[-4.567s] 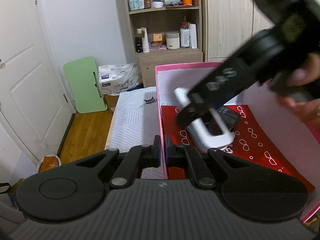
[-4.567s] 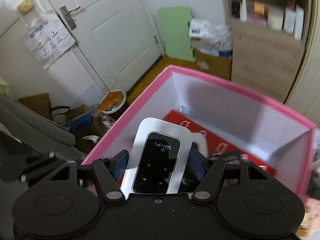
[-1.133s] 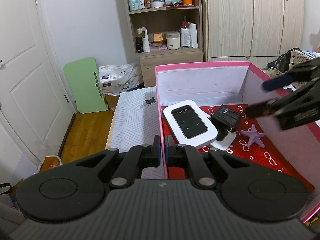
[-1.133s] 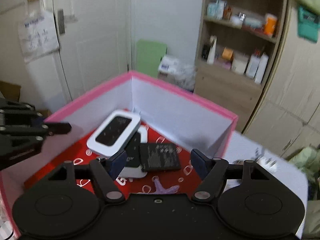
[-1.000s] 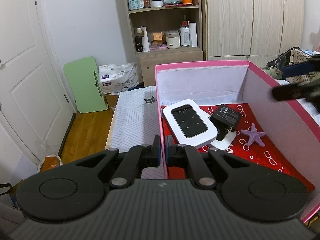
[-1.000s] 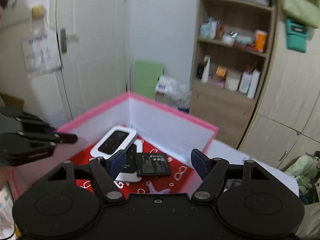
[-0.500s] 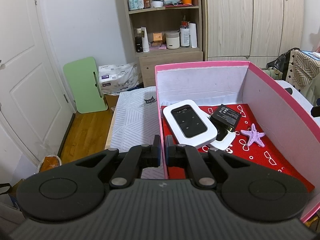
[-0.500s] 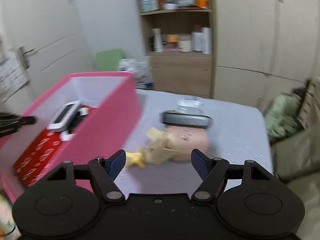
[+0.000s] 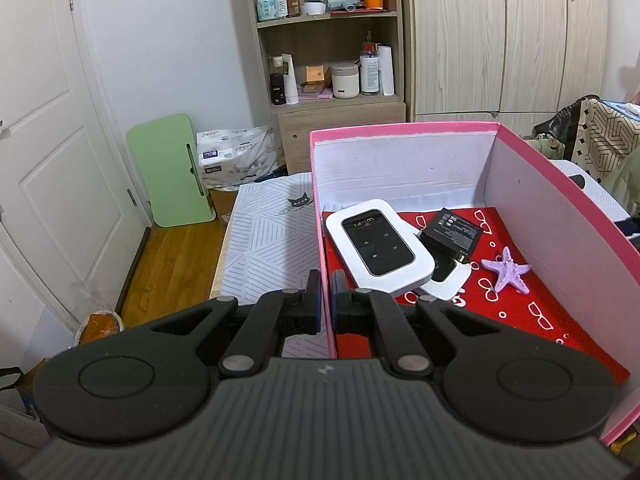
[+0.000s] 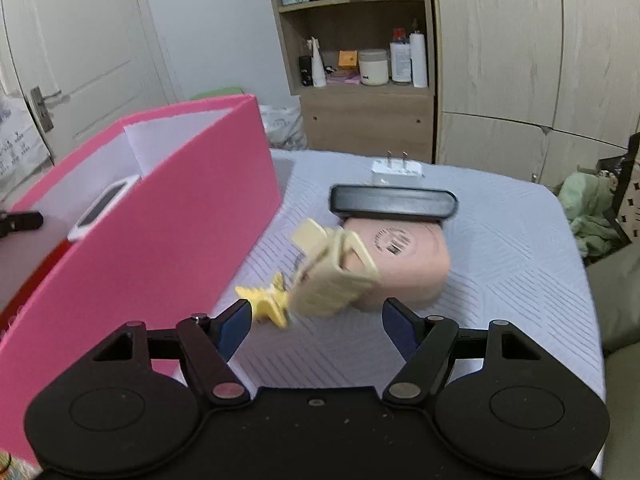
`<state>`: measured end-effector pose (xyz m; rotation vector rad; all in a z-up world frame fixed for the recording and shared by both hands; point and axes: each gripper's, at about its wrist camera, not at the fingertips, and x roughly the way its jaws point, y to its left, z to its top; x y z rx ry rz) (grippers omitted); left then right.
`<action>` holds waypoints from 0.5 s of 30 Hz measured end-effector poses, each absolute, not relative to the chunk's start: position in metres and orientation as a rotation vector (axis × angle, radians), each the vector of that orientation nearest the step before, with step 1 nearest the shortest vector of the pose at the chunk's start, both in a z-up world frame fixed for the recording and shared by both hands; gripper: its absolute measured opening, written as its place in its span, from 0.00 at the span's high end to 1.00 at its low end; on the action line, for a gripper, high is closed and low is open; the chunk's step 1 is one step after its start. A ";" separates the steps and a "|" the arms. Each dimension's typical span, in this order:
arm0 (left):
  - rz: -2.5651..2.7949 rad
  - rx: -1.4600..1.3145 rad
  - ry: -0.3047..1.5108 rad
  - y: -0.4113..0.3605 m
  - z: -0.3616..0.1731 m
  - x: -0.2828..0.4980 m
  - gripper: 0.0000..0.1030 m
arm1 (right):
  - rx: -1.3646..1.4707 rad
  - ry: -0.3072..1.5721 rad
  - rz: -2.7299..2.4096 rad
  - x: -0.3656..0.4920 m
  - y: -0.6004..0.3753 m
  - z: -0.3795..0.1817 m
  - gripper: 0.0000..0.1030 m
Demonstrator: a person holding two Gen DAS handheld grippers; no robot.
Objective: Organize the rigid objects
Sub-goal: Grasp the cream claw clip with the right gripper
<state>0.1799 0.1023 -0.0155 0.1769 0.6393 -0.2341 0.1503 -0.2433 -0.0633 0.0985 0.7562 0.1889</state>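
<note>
My left gripper (image 9: 326, 304) is shut on the left wall of the pink box (image 9: 400, 127) and holds it still. On the box's red lining lie a white Wi-Fi router (image 9: 380, 252), a black battery (image 9: 456, 234), a second white device (image 9: 444, 282) under them and a purple starfish (image 9: 506, 272). My right gripper (image 10: 316, 326) is open and empty, outside the box and low over the bedsheet. Just ahead of it lie a beige hair claw (image 10: 332, 276) and a yellow starfish (image 10: 266, 304), leaning on a pink case (image 10: 404, 268).
A black flat device (image 10: 394, 200) rests on the pink case, with a white charger plug (image 10: 396, 170) behind it. The pink box wall (image 10: 160, 232) stands close on the right gripper's left. Clothes (image 10: 588, 208) are piled at the right. A shelf unit (image 9: 328, 40) and wardrobe stand behind.
The right gripper, still open, left the box and swung right and down to the items on the sheet. The left gripper and the box have not moved.
</note>
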 end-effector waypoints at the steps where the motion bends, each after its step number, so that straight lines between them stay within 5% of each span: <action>1: -0.234 0.176 0.639 0.102 -0.015 0.180 0.96 | 0.124 0.751 0.194 0.153 -0.243 -0.064 0.26; 11: -0.237 0.165 0.638 0.102 -0.014 0.180 0.96 | 0.387 0.787 0.141 0.172 -0.253 -0.081 0.34; 12: -0.235 0.170 0.638 0.101 -0.014 0.179 0.96 | 0.410 0.781 0.134 0.171 -0.255 -0.082 0.39; 13: -0.233 0.176 0.638 0.101 -0.014 0.179 0.96 | 0.421 0.779 0.120 0.171 -0.257 -0.083 0.56; 15: -0.232 0.180 0.638 0.100 -0.014 0.179 0.96 | 0.431 0.775 0.108 0.168 -0.259 -0.085 0.63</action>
